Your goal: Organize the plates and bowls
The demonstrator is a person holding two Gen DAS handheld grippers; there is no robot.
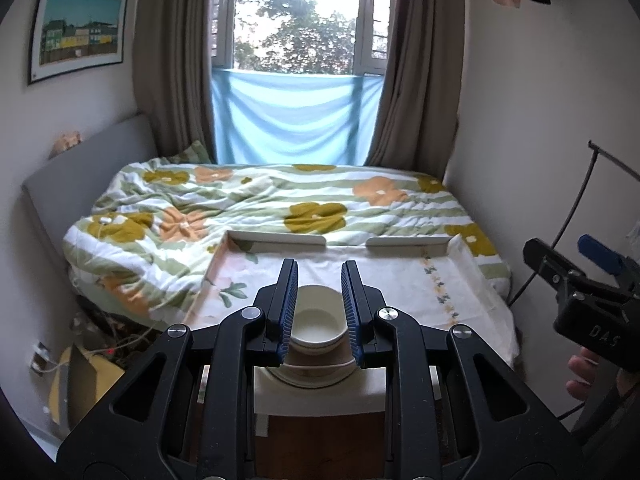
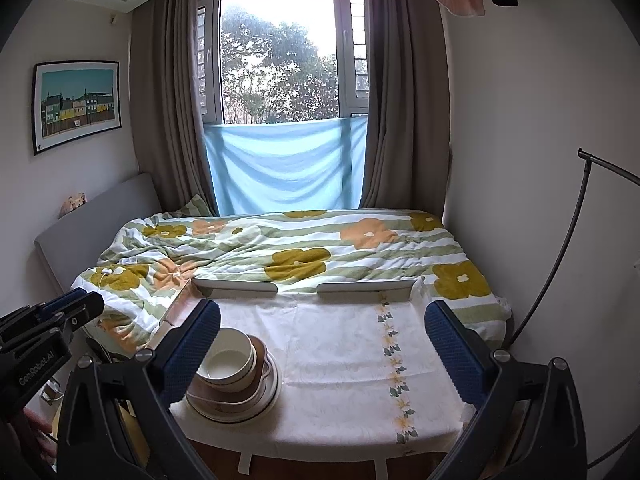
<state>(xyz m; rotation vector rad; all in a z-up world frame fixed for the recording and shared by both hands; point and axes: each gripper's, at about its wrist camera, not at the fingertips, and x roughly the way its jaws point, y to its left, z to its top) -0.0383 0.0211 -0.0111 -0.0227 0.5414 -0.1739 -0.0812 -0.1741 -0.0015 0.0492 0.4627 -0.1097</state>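
A stack of dishes sits at the near left of the cloth-covered table [image 2: 344, 364]: a white bowl [image 2: 226, 364] nested in another bowl, on a brown plate [image 2: 262, 354], on white plates [image 2: 240, 410]. My left gripper [image 1: 319, 268] hovers near the stack with its jaws drawn close and nothing between them. The white bowl [image 1: 318, 320] shows through the narrow gap, lower down. In the right wrist view the left gripper [image 2: 76, 304] is off the table's left side. My right gripper [image 2: 322, 344] stands wide open and empty over the table, its left finger [image 2: 192, 356] beside the stack.
Two white rails [image 2: 240, 286] line the table's far edge. Behind it lies a bed with a flowered quilt [image 2: 300, 248]. A thin black pole [image 2: 560, 248] curves up on the right by the wall. Cables and clutter [image 1: 96, 344] lie on the floor to the left.
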